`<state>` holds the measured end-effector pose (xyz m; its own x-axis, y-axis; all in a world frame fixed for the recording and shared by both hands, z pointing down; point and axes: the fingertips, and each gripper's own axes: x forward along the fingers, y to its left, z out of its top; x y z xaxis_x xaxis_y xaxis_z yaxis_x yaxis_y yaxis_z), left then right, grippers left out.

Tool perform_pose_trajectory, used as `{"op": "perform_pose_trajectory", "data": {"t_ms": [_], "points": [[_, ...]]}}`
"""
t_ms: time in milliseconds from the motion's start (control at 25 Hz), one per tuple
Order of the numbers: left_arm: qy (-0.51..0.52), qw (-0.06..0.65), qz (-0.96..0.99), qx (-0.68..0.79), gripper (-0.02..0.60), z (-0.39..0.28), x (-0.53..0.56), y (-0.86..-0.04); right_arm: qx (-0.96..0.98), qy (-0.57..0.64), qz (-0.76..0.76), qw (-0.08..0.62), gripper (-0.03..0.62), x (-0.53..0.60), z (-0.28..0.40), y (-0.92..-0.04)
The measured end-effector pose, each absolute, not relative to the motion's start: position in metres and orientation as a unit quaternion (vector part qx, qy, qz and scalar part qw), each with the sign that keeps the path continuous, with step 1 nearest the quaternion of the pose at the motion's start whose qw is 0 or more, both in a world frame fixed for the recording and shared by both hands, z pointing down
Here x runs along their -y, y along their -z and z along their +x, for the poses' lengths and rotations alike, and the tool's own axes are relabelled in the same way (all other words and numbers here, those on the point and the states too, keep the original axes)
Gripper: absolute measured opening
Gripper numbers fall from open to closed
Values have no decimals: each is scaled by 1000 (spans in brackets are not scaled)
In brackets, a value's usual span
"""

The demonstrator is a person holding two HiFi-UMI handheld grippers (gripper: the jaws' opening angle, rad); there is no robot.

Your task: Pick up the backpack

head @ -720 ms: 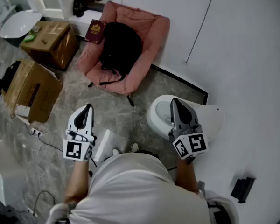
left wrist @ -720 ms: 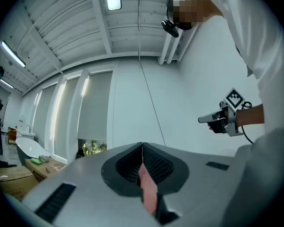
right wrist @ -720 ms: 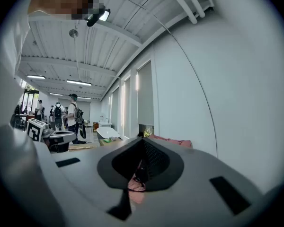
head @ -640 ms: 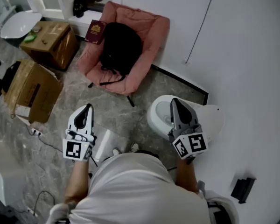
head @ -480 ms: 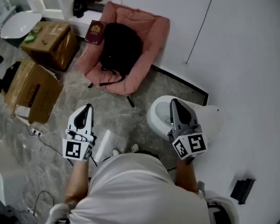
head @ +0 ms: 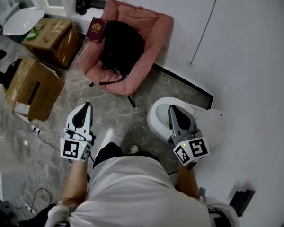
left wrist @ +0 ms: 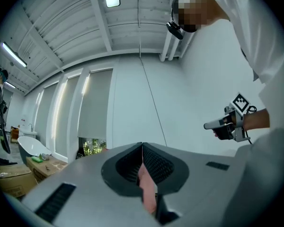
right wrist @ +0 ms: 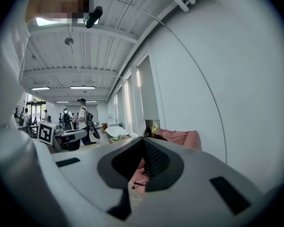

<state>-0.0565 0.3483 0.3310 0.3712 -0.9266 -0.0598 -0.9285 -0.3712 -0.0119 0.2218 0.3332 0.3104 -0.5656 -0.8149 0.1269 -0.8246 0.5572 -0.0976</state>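
Observation:
The black backpack (head: 120, 45) lies on a pink lounge chair (head: 149, 37) by the white wall, straps hanging toward the seat's front edge. Both grippers are held level in front of the person, well short of the chair. My left gripper (head: 87, 106) is shut, with nothing between its jaws. My right gripper (head: 172, 109) is also shut and empty, over a white round seat. In the left gripper view my left gripper (left wrist: 142, 146) faces the wall. In the right gripper view my right gripper (right wrist: 143, 140) points at the pink chair (right wrist: 184, 137), where the backpack (right wrist: 159, 136) shows as a dark bump.
A white round seat (head: 206, 122) stands right of the chair's foot. Two cardboard boxes (head: 32, 86) (head: 54, 38) and a white tub (head: 21, 20) are at the left. A maroon booklet (head: 96, 30) lies beside the backpack. A cable (head: 38, 135) crosses the floor. People (right wrist: 66, 119) stand far off.
The person's dark trouser leg has come into view between the grippers, and the view has shifted a little. Both grippers stay shut, side by side.

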Motion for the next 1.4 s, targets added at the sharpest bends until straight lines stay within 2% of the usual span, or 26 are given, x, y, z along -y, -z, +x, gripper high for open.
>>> {"op": "perform_pose_trajectory", "data": {"t_ms": [200,480,720,1040,1400], "points": [[-6,15,-826,-563,20,-49,-326,-339,877,-92,470,26,21,-309,237,-326],[-20,-14,-822,-569,20,-84,-255,-371,871,-97,480,44,21,-237,208,-344],[-28,-50,-830,-554,20,-141,-155,-390,867,-97,486,51,21,-134,137,-334],[-31,-47,-869,-492,20,-195,-39,-381,854,-79,512,45,21,-38,57,-307],[-27,-77,-890,-448,20,-164,26,-400,823,-111,553,57,21,-1,86,-333]]}}
